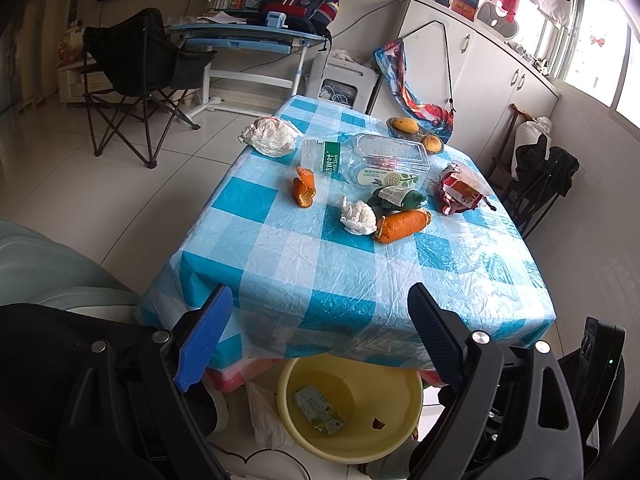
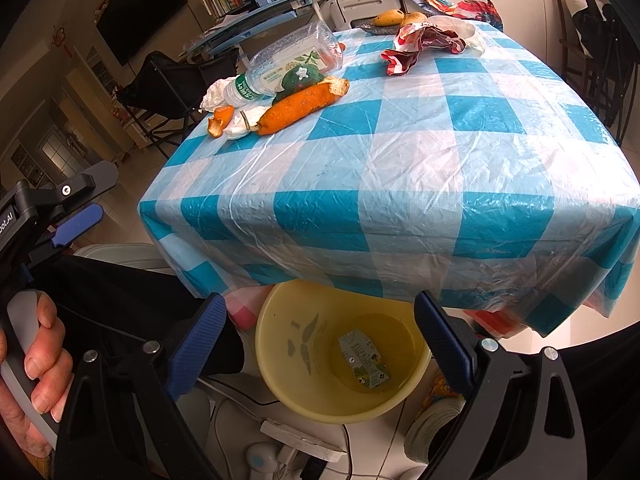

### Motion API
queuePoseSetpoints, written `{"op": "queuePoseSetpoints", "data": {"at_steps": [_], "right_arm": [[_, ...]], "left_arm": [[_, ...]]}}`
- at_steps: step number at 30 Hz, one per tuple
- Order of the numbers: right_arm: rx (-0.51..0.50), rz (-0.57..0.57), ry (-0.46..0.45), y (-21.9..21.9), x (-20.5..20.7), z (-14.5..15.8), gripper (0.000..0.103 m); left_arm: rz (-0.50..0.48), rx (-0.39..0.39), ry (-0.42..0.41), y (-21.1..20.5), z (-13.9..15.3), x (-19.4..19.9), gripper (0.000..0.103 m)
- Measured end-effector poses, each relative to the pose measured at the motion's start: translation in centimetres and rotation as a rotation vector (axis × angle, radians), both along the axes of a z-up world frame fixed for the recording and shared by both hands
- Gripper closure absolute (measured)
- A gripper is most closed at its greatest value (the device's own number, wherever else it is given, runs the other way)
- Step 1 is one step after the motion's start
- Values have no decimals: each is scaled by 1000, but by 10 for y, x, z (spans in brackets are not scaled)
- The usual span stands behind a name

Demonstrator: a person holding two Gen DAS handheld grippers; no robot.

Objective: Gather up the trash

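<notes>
A yellow basin (image 1: 404, 412) (image 2: 288, 384) stands on the floor below the table's near edge, with a flattened carton (image 1: 318, 410) (image 2: 362, 362) in it. On the blue-checked table (image 1: 320, 280) (image 2: 440, 168) lie orange peels (image 1: 304, 188) (image 1: 402, 226) (image 2: 300, 108), crumpled tissues (image 1: 358, 220) (image 1: 272, 136), a plastic bottle (image 1: 320, 156) (image 2: 244, 90), a clear plastic box (image 1: 386, 164) (image 2: 300, 52) and a red wrapper (image 1: 458, 194) (image 2: 420, 46). My left gripper (image 1: 320, 336) is open and empty above the basin. My right gripper (image 2: 320, 344) is open and empty over the basin.
A dish with mangoes (image 1: 416, 130) (image 2: 390, 18) sits at the table's far side. A folding chair (image 1: 136, 76) and a desk (image 1: 248, 36) stand beyond on the left. Cabinets (image 1: 500, 80) line the right wall. Cables and a power strip (image 2: 296, 438) lie by the basin.
</notes>
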State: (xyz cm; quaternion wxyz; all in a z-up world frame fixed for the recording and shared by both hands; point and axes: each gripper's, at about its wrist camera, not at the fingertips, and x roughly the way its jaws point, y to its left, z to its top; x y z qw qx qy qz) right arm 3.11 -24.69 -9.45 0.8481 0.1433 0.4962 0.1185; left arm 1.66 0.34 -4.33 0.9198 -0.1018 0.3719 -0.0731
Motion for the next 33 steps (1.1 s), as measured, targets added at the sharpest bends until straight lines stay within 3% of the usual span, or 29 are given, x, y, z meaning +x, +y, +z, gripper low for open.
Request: {"op": "queuePoseSetpoints", "data": {"at_steps": [12, 20, 27, 33], "right_arm": [[-4, 1, -2, 1, 0, 0, 12], [-16, 0, -59, 4, -4, 11, 12], [-35, 37, -120, 13, -5, 22, 12], [-15, 43, -120, 14, 0, 21, 12]], "left_arm": [[15, -16, 0, 4, 0, 2, 17], [77, -28, 8, 19, -1, 9, 17], [117, -10, 33, 20, -3, 30, 17], [126, 37, 49, 9, -1, 73, 17]]}}
